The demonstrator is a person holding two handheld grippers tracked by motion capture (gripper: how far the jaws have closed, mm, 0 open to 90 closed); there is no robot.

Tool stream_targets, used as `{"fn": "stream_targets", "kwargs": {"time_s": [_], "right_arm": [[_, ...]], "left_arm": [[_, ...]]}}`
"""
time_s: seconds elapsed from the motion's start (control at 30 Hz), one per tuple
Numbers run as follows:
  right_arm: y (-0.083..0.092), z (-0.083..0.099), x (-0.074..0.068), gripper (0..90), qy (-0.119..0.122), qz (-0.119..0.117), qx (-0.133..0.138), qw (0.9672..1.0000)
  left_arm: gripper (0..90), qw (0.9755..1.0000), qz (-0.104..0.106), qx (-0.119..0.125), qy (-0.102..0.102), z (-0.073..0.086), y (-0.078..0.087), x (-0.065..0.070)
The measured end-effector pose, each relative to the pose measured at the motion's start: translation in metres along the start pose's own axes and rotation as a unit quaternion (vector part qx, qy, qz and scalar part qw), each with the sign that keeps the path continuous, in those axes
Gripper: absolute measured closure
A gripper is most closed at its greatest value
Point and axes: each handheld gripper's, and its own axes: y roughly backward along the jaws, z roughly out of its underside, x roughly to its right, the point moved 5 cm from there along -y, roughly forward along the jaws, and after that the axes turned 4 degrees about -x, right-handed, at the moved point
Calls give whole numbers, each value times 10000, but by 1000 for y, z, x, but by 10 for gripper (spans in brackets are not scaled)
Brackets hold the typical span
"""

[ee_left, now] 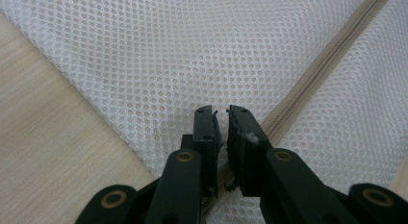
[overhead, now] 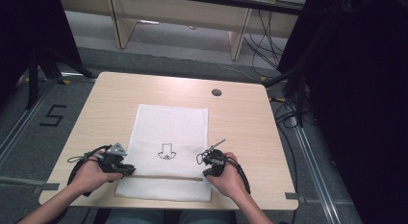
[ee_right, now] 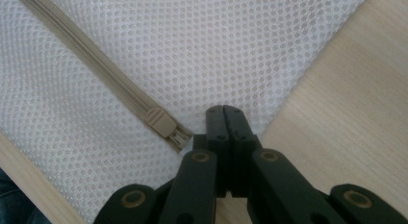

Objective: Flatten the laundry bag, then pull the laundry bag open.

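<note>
Mesh laundry bag (overhead: 171, 152), white and flat, lies on the middle of a light wooden surface (overhead: 240, 123), its near end reaching almost to the surface's near edge. A beige zipper (overhead: 166, 177) runs across the bag close to that near end, and a small black arrow-like print (overhead: 167, 151) marks the fabric just beyond it. A person's two hands come in from the near edge, each holding a black gripper. The left gripper (overhead: 126, 171) rests at the bag's near left corner, at the left end of the zipper; the left gripper view shows its jaws a narrow slit apart over the zipper line (ee_left: 312, 84), with the mesh (ee_left: 159, 65) spread beneath and bare wood (ee_left: 53, 137) to one side. Whether anything is caught between those jaws cannot be told. The right gripper (overhead: 206, 173) sits at the bag's near right corner, at the other end of the zipper. In the right gripper view its jaws are pressed together with no gap, their tips on the mesh (ee_right: 216, 51) beside the beige zipper slider (ee_right: 161, 122), which lies at the end of the zipper track (ee_right: 91, 65); the slider itself is just outside the jaws. A dark round grommet (overhead: 216, 92) is set into the surface near the far right corner. Beyond the far edge stand pale wooden furniture legs (overhead: 120, 22) and black cables (overhead: 262, 46) on grey floor.
</note>
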Motion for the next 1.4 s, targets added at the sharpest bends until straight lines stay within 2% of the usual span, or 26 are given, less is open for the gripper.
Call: {"fn": "stream_targets", "kwargs": {"time_s": [0.03,0.1,0.13,0.17,0.27,0.3,0.33,0.37,0.43,0.47,0.5,0.53,0.6,0.7,0.77,0.8,0.83,0.93,0.97,1.07,1.13,1.23,1.3,1.33,1.37,1.4], "right_arm": [[0,0,0,900,0,0,0,10000],[0,1,-1,900,-16,17,19,10000],[1,2,-3,900,-135,22,-55,9999],[0,2,-4,900,-7,10,3,10000],[2,2,-4,871,-13,25,108,9999],[6,2,-4,840,-240,-6,185,9995],[7,1,0,829,-155,30,353,9993],[11,2,0,823,-356,98,369,9986],[16,0,6,802,-283,119,637,9975],[16,0,6,802,-283,119,637,9975],[18,1,7,784,-405,102,658,9970],[20,4,13,757,-448,151,740,9961],[21,7,17,740,-480,177,780,9956],[23,11,20,725,-568,205,806,9949],[24,11,21,720,-571,221,839,9946],[25,10,21,716,-625,259,916,9935],[25,10,21,716,-625,259,916,9935],[25,11,23,691,-536,253,1000,9932],[23,10,24,689,-678,219,1009,9923],[25,7,25,681,-677,186,1095,9915],[26,8,23,680,-761,141,1052,9914],[26,8,21,697,-676,175,1070,9918],[27,8,18,752,-497,183,1036,9932],[28,8,15,820,-323,196,992,9943],[29,9,13,851,-369,167,896,9952],[29,9,13,851,-369,167,896,9952]], "left_arm": [[807,10000,8,38,79,0,-1,1],[800,10000,-6,26,44,0,0,0],[794,10000,-60,26,15,0,0,0],[782,9999,-117,18,-50,0,1,-1],[752,9998,-186,16,-109,-2,3,-3],[698,9998,-150,140,-1,-3,2,-2],[676,9993,-234,275,-114,-6,5,-4],[655,9993,-234,275,-114,-6,5,-4],[616,9983,-305,485,-44,-10,7,-6],[598,9983,-305,485,-44,-10,7,-6],[598,9983,-287,504,-48,-11,8,-6],[576,9981,-286,545,-79,-12,8,-6],[560,9979,-187,615,18,-13,7,-5],[543,9978,-207,623,-34,-13,7,-5],[533,9974,-229,680,-44,-14,7,-6],[499,9968,-215,770,54,-15,7,-6],[485,9968,-215,770,54,-15,7,-6],[468,9955,-214,922,87,-17,8,-7],[458,9952,-182,959,72,-18,8,-7],[441,9948,-201,996,61,-17,8,-8],[440,9947,-121,1017,93,-17,8,-8],[417,9935,-99,1118,208,-19,9,-7],[416,9917,-62,1254,261,-22,8,-5],[438,9922,-125,1233,167,-22,9,-6],[452,9919,-174,1261,17,-24,11,-5],[458,9919,-174,1261,17,-24,11,-5]]}}
